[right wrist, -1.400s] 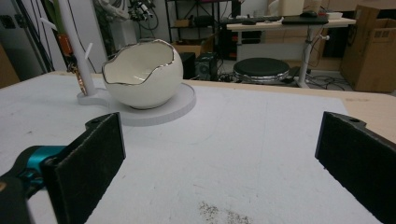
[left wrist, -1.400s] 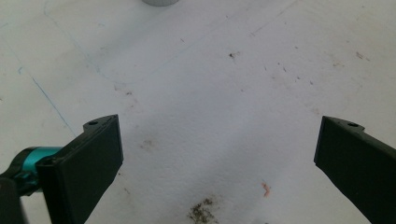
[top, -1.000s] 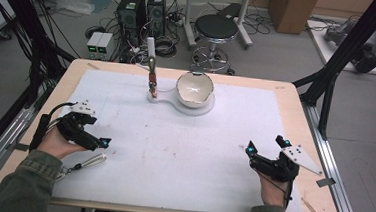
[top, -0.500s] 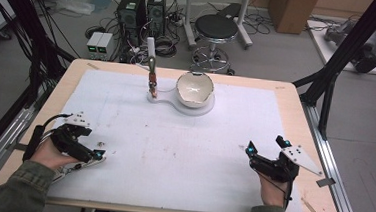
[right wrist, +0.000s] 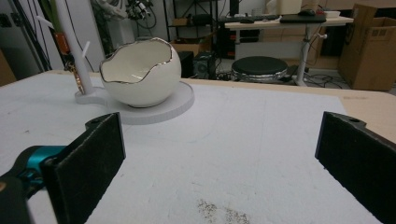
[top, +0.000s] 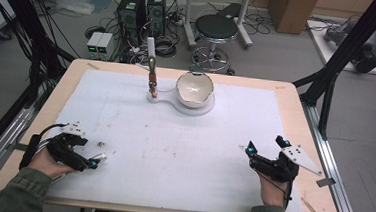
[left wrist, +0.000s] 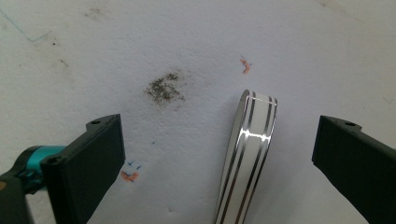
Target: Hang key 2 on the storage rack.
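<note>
Chrome handle (left wrist: 246,154) lies between open jaws, untouched.

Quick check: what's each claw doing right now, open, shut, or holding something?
Left claw: open, a shiny striped metal handle lies between its jaws, not gripped.
Right claw: open, holding nothing.

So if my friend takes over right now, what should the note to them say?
Left gripper: open, low over the white table mat, jaws either side of the shiny silver striped handle lying on it. Not gripped yet.
Right gripper: open, holding nothing, near the mat's right front.
White eggshell-shaped bowl with a silver rim: on its round white stand at the far middle, beside a thin post.
Done: left gripper lined up.
Left: probably close on the handle and lift it.
</note>
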Demonstrator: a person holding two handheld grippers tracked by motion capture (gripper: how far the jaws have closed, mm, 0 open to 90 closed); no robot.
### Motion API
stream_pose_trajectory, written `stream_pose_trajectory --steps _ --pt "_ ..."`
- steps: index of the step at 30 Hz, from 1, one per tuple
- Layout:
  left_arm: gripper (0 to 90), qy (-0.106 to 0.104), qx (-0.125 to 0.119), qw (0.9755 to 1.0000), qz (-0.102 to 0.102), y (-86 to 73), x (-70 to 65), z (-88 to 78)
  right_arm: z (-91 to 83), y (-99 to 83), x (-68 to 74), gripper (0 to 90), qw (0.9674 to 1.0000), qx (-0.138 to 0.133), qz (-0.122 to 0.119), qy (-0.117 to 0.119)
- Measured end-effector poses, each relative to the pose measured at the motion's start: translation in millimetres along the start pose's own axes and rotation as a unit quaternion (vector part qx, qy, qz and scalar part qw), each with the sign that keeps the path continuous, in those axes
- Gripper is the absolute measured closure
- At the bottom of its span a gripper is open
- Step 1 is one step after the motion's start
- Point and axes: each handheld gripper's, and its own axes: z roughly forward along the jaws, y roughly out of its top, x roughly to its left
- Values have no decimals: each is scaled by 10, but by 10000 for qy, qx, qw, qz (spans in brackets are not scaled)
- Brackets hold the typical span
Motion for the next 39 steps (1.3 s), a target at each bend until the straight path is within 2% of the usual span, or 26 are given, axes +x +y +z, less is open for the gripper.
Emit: stream_pose_trajectory --steps 3,5,7,9,10,11,14,15,16,17,18,19,21,23,26,29,31,33,39 --pt "66 -61 -19 10000 60 -12 -13 -2 0 0 -1 5 10000 18 2 0" --pt "99 -178 30 9998 102 -25 -21 3 1 0 -2 5 10000 19 3 -1" --pt "214 -337 14 9992 209 -48 -36 7 7 -2 -7 5 10000 14 -4 18" --pt "324 -375 30 9989 282 -63 -52 16 10 -6 -3 4 10000 90 25 33" --pt "324 -401 43 9987 317 -69 -57 18 10 -6 -3 4 10000 90 25 33" --pt "394 -416 43 9985 346 -74 -62 20 15 -7 -5 4 10000 79 25 26" --pt "482 -380 17 9985 384 -78 -77 17 17 -7 -13 4 10000 60 1 24" --pt "482 -352 16 9986 404 -79 -78 17 17 -7 -13 4 10000 60 1 24" --pt "517 -289 25 9987 416 -79 -81 15 16 -8 -8 5 10000 84 36 37" --pt "612 -212 12 9989 410 -83 -91 14 19 -9 -9 5 9999 92 9 46" --pt "612 -184 30 9988 448 -84 -95 11 19 -9 -9 5 9999 92 9 46" --pt "683 -210 26 9986 489 -86 -101 13 19 -8 -7 5 9999 92 10 42" --pt "739 -147 31 9986 513 -87 -113 15 16 -8 -8 5 9999 92 43 36" --pt "741 -86 54 9981 602 -82 -129 15 12 -6 -8 5 9999 90 52 25" --pt "742 -60 88 9982 585 -73 -130 14 16 -6 -14 5 10000 63 -3 19" --pt "743 -293 151 9989 340 -53 -78 15 15 -6 -12 5 10000 65 15 20" --pt "743 -317 168 9990 274 -47 -56 13 11 -5 -10 5 10000 79 21 23" --pt "743 -212 163 9992 299 -45 -48 7 10 -4 -10 5 10000 73 26 17" --pt "744 -138 -1 9995 276 -19 -34 -69 13 -6 -10 5 10000 81 25 16"
